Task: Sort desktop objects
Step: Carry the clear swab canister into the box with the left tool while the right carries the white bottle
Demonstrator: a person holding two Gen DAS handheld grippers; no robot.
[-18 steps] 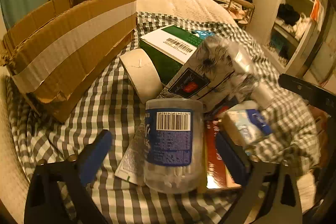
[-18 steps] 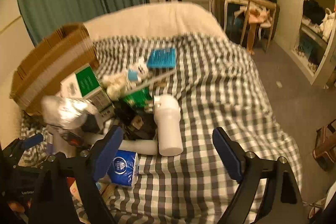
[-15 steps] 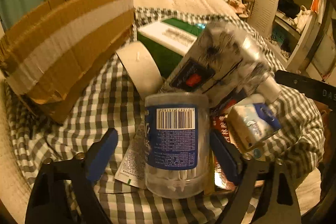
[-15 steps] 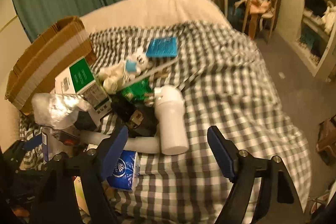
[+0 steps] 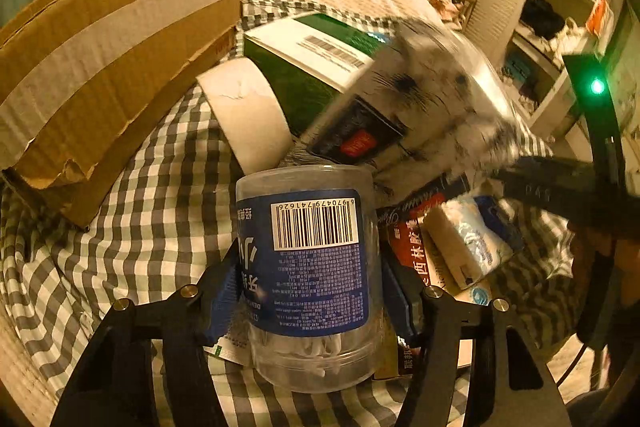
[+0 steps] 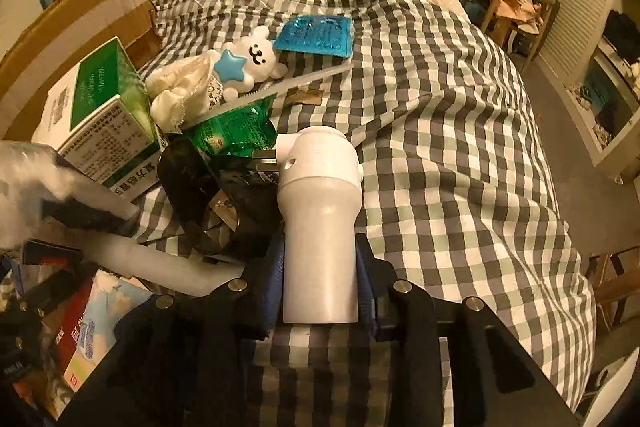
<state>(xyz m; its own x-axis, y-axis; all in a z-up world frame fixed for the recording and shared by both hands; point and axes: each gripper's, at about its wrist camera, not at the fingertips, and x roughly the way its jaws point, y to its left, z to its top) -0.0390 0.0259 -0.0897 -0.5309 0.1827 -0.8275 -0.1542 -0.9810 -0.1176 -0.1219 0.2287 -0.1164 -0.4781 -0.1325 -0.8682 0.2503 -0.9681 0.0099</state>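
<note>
Clamping a clear plastic tub (image 5: pixel 308 267) at lower centre of its view, the left gripper (image 5: pixel 312 291) had one blue pad on each side of it. One tub showed: a cylinder with a blue label and barcode, its long axis running up the frame and white sticks inside its near end. It lay on checked cloth (image 5: pixel 160 211).

At lower centre of the other view, the right gripper (image 6: pixel 320 279) pinched one white bottle (image 6: pixel 320 219), smooth and matte. The bottle's flat base faced the camera, and its long axis ran up the frame to a wider capped end.

Beyond the tub leaned one tape roll (image 5: pixel 248 119), one tissue pack (image 5: pixel 468 243) sat to the right, and one silvery patterned box (image 5: pixel 416 107), blurred, stood above. One green-and-white carton (image 5: pixel 316 63) lay behind them. One corrugated box (image 5: pixel 104 47) with a pale tape stripe filled the upper left.

Past the bottle lay a glossy black item (image 6: pixel 208 199), a green foil packet (image 6: pixel 236 131), one white bear toy (image 6: pixel 252 63) with a blue star, and one blue packet (image 6: pixel 316 35).
</note>
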